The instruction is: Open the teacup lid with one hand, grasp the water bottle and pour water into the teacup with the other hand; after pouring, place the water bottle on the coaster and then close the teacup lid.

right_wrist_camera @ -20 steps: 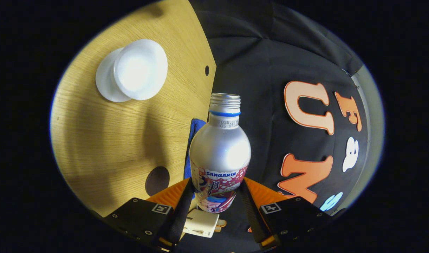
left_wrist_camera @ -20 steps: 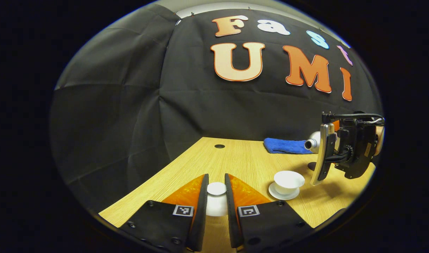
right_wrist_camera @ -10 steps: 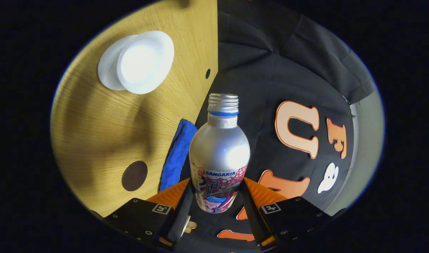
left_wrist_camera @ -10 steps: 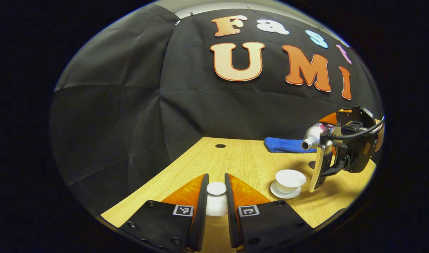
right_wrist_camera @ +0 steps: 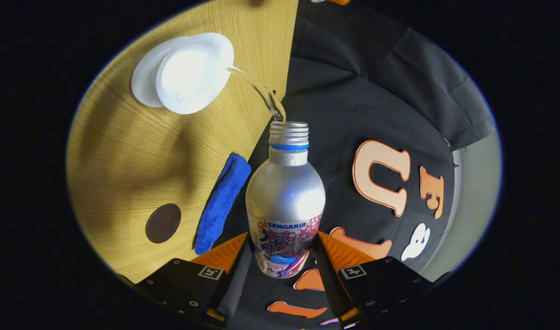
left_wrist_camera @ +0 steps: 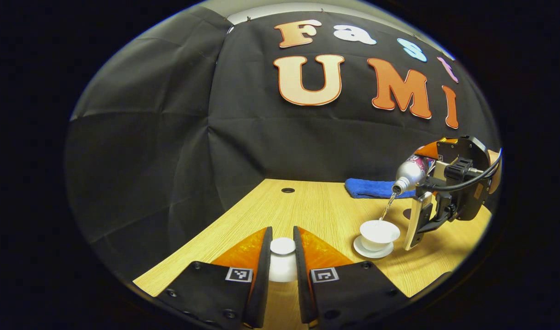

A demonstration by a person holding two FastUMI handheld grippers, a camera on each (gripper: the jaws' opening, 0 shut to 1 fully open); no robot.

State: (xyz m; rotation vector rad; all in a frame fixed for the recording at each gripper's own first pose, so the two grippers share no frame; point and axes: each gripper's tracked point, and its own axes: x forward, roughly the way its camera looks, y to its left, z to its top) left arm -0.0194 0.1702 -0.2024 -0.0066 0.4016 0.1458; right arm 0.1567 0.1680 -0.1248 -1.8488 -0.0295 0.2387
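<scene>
Two tools busy: right tool (right_wrist_camera: 282, 270) clamps the silver aluminium water bottle (right_wrist_camera: 285, 201), streaming into the white porcelain teacup (right_wrist_camera: 193, 73) at 10 o'clock. Left tool (left_wrist_camera: 282, 275) pinches the white round lid (left_wrist_camera: 282, 246). Risk: the thin stream lands near the rim; further tilt could overshoot onto the wooden table (right_wrist_camera: 137, 160).

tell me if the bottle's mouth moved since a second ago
Yes. In the left gripper view the water bottle has tipped mouth-down and left, toward the teacup, while the blue cloth behind stayed put.
</scene>
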